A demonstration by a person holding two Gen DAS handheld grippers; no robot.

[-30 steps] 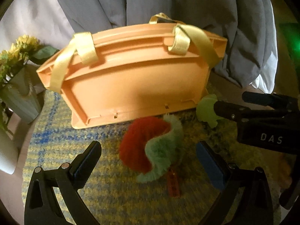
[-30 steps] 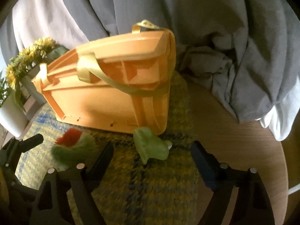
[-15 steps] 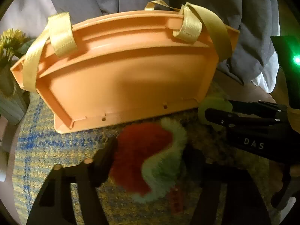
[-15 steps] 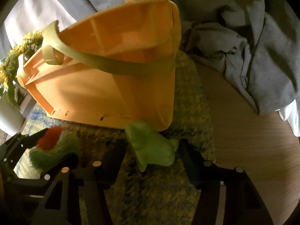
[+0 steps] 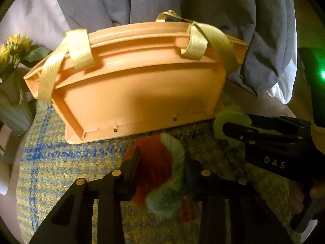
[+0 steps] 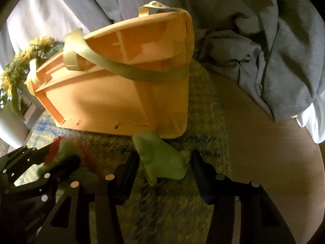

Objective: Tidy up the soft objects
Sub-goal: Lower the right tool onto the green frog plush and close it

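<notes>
Both my grippers have just been closing: left gripper [image 5: 161, 163] clenched on the red-green plush [image 5: 160, 172], right gripper [image 6: 163, 162] apparently pinching the green toy [image 6: 162, 160]; fur may slip near the mat's [image 5: 61, 162] basket-side edge.

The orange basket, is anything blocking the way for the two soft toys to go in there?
Nothing lies between them. The red and green fuzzy toy and the light green plush sit on the mat right beside the orange basket. Only its near wall stands in front of them, so both must be lifted over it.
</notes>
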